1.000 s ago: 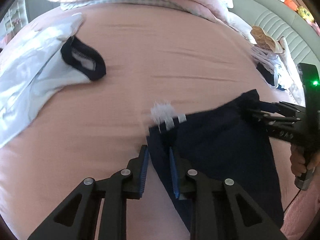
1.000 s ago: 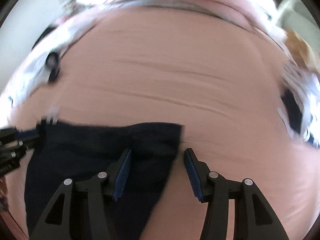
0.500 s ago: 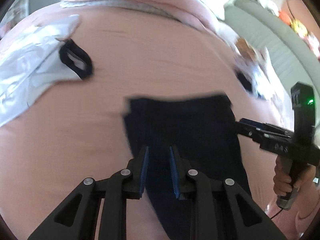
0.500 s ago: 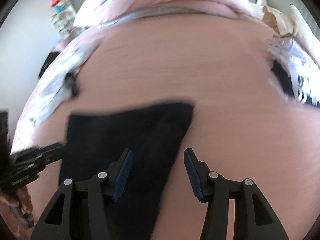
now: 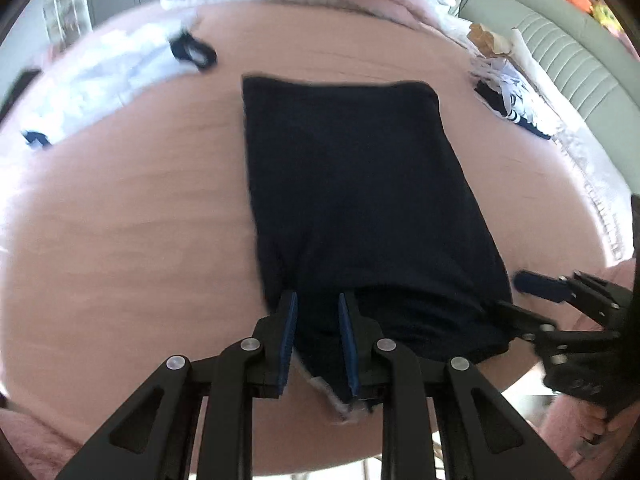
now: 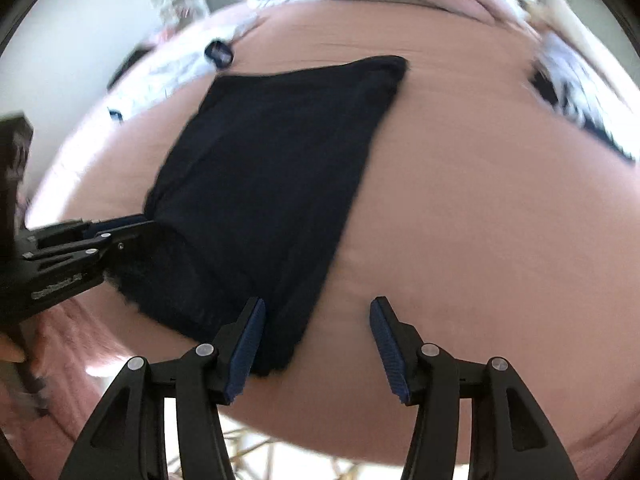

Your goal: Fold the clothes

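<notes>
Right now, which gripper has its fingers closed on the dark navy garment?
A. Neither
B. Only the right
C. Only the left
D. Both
C. In the left wrist view the left gripper pinches the near edge of the dark navy garment, while in the right wrist view the right gripper stands wide open, with only its left finger over the cloth.

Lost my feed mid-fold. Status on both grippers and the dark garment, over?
Left gripper shut on dark garment near edge. Right gripper jaws open, straddling its near right corner. Garment flat on pink bed. Nothing in the way.
</notes>
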`<state>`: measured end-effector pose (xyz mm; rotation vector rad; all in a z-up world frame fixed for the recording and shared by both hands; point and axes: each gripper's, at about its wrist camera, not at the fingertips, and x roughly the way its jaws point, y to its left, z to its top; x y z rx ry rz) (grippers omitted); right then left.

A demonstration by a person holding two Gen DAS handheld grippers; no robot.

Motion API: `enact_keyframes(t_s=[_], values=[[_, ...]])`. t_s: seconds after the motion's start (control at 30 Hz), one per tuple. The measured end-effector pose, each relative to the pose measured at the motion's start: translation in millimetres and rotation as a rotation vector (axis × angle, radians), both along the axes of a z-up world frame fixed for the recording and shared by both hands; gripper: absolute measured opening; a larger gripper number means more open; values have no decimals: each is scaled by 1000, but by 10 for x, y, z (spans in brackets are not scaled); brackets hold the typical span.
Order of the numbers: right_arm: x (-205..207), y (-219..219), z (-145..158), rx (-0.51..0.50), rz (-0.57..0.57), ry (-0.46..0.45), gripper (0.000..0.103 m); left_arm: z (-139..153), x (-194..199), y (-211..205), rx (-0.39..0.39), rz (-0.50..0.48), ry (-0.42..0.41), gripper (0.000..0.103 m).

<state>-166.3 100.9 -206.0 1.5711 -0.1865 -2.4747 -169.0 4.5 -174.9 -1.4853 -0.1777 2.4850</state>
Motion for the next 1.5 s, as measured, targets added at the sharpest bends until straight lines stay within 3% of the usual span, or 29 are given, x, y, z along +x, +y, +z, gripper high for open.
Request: enact_keyframes(t_s=[0.1,0.17,0.2,0.33,0.43,0.5,0.63,0.7,0.83,1.03,1.13,1.17,1.27,1.5], values=[[121,232,49,-133,-88,20,54,88,159,-159,78,73,44,23],[163,338,52,-195,-138,27,54,-9,255,-266,165,132,-2,41],[189,371,32,-206,-149,16,54,-50,291,-300,185,150,-18,43],[121,380,-51,-200,-166,-8,54,-165,334,-296,118,143,-60,45],[80,302,-88,-133,-148,-19,54,-147,353,-307,101,137,-59,45],[47,293,-119,-153,-143,-21,54,-112,375,-350,127,145,-51,45],[-18,274,-180,-192,-133,-26,54,-60,384,-437,302,179,-45,45],[-51,264,-211,-211,-128,-29,57,-124,347,-391,350,169,-77,45],[-114,243,-271,-247,-117,-33,59,-274,187,-170,342,160,-106,45],[-54,73,-251,-111,-56,13,59,-332,229,-271,436,185,-117,44],[23,70,-194,-98,-38,23,58,-280,266,-200,376,157,-104,32],[42,79,-181,-102,-33,24,51,-275,279,-188,370,151,-104,26],[11,138,-186,-201,-26,-3,33,-271,297,-183,355,143,-97,21],[-29,42,-235,-166,-12,-5,35,-353,234,-234,399,158,-118,22]])
